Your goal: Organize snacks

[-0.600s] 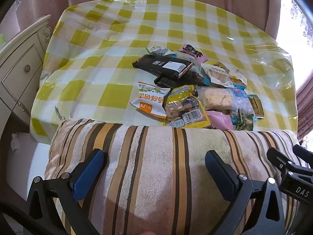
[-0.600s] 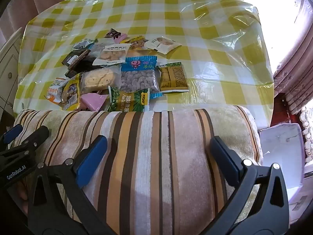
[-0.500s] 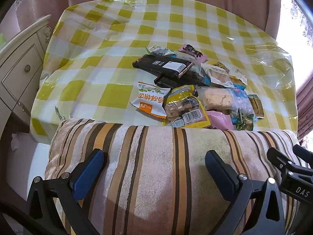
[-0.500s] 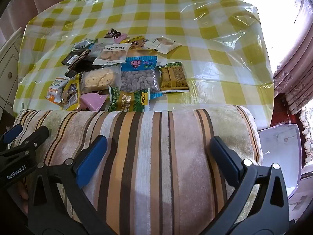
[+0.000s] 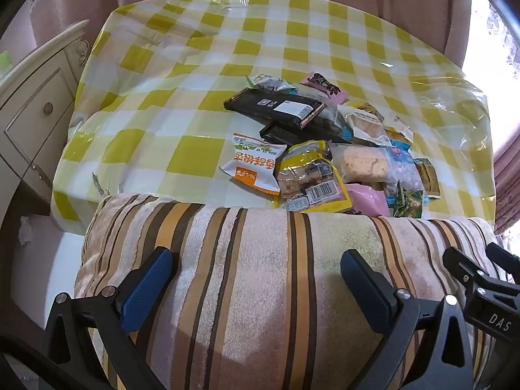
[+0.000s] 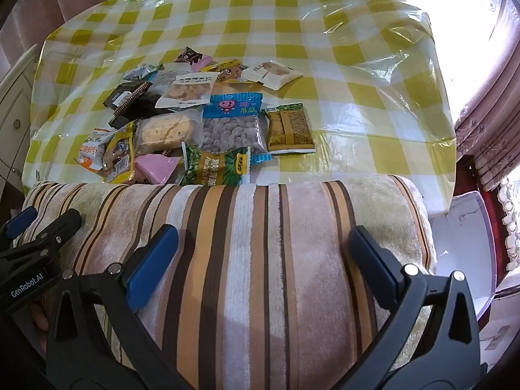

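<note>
We held both tongs, left (image 5: 256,279) and right (image 6: 263,253), spread wide above a striped plush cushion (image 6: 260,243). Beyond it, mixed snack packets (image 6: 195,120) lay piled on the yellow-checked surface (image 6: 341,65). Only the left view showed a cream drawer cabinet (image 5: 35,113).

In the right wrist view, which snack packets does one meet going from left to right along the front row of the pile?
White-and-orange packet → yellow packet with barcode → pink packet → green packet → brown biscuit packet with green top, lying a little farther back on the checked tablecloth.
</note>
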Motion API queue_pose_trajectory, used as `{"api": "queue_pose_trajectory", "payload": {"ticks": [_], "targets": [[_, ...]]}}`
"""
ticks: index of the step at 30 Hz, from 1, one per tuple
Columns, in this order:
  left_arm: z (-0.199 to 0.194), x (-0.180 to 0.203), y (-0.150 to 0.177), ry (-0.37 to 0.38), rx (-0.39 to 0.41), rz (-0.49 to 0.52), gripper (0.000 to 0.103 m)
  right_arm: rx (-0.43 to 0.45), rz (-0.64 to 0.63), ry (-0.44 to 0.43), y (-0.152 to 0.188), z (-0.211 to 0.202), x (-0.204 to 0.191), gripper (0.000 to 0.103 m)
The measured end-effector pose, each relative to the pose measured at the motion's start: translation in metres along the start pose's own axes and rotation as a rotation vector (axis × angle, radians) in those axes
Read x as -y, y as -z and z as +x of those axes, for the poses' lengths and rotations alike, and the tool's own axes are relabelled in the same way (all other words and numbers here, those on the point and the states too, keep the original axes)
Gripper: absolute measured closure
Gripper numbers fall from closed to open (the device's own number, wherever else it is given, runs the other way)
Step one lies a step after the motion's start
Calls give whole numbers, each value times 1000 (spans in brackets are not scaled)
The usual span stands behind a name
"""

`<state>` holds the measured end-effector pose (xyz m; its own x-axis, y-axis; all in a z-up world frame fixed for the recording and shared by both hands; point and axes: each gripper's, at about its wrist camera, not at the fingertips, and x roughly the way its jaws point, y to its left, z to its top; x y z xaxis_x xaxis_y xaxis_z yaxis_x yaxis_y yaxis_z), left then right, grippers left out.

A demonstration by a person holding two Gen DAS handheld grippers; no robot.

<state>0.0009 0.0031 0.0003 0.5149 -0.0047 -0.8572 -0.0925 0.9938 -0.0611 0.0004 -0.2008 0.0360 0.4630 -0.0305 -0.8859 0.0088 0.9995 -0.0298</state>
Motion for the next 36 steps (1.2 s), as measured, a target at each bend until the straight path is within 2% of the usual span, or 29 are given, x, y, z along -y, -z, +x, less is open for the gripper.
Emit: {"api": "queue_pose_trajectory", "payload": {"ticks": [36], "targets": [[-5, 1, 1, 2, 41, -18, 0, 26, -1, 12, 1, -1, -1, 0]]}}
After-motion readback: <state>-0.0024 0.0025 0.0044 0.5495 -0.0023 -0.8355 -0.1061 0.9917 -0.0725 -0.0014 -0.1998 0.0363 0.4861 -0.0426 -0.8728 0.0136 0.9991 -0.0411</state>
